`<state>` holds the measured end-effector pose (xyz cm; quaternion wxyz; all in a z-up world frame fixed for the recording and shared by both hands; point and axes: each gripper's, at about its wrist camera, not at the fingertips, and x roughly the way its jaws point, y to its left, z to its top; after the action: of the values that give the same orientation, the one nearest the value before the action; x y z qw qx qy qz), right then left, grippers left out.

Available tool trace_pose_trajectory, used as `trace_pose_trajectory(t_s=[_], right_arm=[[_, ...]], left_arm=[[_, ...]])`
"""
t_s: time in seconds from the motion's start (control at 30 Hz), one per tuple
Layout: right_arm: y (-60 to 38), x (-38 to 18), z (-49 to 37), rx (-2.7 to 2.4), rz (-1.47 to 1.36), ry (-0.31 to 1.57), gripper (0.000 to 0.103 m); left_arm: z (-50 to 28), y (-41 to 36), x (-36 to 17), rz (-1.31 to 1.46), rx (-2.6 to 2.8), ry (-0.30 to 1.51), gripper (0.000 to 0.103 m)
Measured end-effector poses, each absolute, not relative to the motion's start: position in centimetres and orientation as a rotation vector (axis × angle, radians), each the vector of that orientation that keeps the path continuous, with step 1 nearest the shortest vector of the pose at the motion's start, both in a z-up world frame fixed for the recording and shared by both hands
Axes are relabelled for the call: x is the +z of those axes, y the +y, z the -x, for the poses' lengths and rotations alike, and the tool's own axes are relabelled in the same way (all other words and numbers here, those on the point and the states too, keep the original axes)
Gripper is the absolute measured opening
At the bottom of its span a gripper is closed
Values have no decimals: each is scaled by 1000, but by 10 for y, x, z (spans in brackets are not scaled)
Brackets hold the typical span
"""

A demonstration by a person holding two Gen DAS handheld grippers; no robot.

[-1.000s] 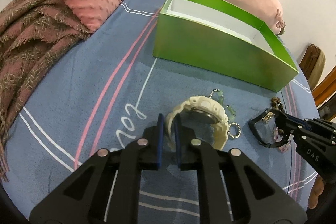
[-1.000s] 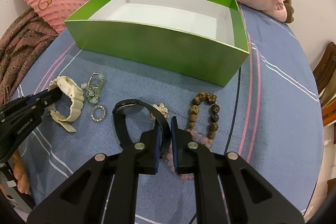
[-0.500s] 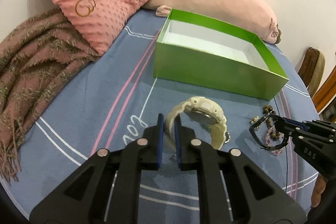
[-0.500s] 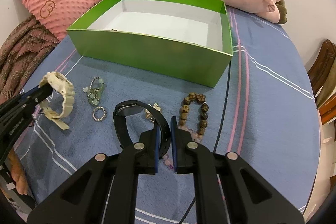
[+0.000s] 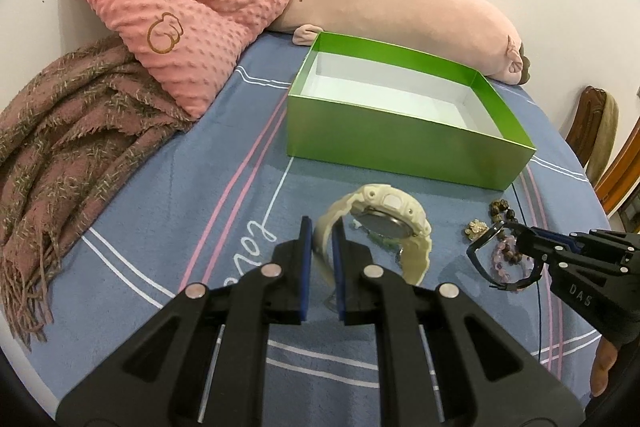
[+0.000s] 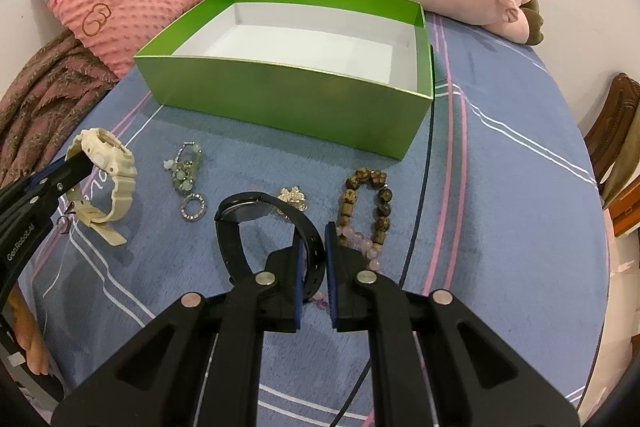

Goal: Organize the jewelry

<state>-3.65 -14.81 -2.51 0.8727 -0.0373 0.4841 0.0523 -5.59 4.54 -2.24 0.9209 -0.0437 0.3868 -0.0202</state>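
My left gripper point(image 5: 322, 227) is shut on the strap of a cream watch point(image 5: 384, 223) and holds it above the blue bedsheet; it also shows in the right wrist view point(image 6: 106, 167). My right gripper point(image 6: 311, 231) is shut on the strap of a black watch point(image 6: 240, 211), lifted off the sheet; it also shows in the left wrist view point(image 5: 486, 251). An open green box point(image 6: 280, 95) with a white inside stands behind both. On the sheet lie a green bead bracelet point(image 6: 185, 171), a small ring point(image 6: 194, 209), a gold cluster point(image 6: 294, 197), a brown bead bracelet point(image 6: 366, 199) and pink beads point(image 6: 362, 241).
A pink dotted cushion point(image 5: 188, 11) and a long pink plush pig point(image 5: 400, 11) lie behind the box against the wall. A brown fringed blanket point(image 5: 56, 131) covers the left of the bed. A wooden chair point(image 5: 596, 131) stands at the right edge.
Both grippers have risen and drawn back from the sheet, each lifting its watch. The green bracelet and ring stay on the sheet. More of the box's inside shows.
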Motion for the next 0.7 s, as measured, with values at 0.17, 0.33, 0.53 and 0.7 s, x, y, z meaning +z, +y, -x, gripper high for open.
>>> trace_pose_trajectory(t_s=[0.17,0.33,0.53,0.7], right_arm=[[-147,-25,38,112,78,1011,10],[-146,-27,39,117,80,1014,10],[-145,-28,39,117,78,1018,10],[-146,-13,41,113,61,972,10]], left_arm=[[57,44,-23,91,-41,797,10],[57,43,-25,85,-42,802,10],[54,45,-25,72,-55,807,10],[40,63,-3,57,-55,806,10]])
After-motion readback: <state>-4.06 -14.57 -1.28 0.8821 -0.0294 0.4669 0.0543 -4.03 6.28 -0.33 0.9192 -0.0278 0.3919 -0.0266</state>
